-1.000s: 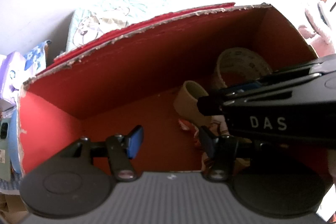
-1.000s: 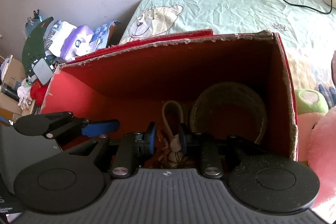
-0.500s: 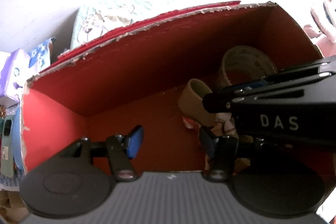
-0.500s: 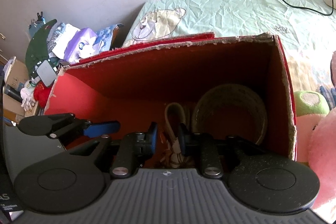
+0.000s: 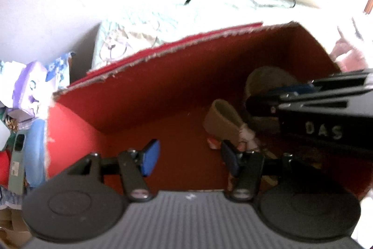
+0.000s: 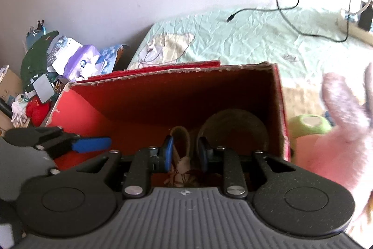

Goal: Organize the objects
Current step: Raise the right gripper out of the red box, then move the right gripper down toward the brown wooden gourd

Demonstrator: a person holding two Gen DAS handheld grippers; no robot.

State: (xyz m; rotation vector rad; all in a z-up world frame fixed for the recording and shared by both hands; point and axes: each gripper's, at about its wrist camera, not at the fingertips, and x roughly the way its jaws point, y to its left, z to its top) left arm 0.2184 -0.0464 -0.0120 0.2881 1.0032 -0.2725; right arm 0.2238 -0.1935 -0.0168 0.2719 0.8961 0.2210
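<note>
A red cardboard box (image 5: pixel 144 85) (image 6: pixel 130 109) stands open on the bed. Inside it lie a round woven basket (image 6: pixel 233 130) (image 5: pixel 268 78) and a tan looped strap item (image 5: pixel 223 119) (image 6: pixel 180 137) with pale patterned cloth at its base. My left gripper (image 5: pixel 190 159) hangs over the box's near left part, open and empty. My right gripper (image 6: pixel 185 151) hovers above the strap item, its jaws opening. The loop shows in the gap between them, lower down, and the pads do not press it. The right gripper (image 5: pixel 261 102) also crosses the left wrist view.
A pink plush toy (image 6: pixel 338 132) and a green round toy (image 6: pixel 310 124) lie right of the box. Behind it the mint sheet (image 6: pixel 244 39) carries a black cable (image 6: pixel 286 8) and a power strip (image 6: pixel 354 22). Cluttered packages (image 6: pixel 79 62) pile up at the left.
Both grippers have lifted slightly, so the box looks smaller and lower. More of the pink plush shows at the right. The right jaws stand a little wider than half a second ago.
</note>
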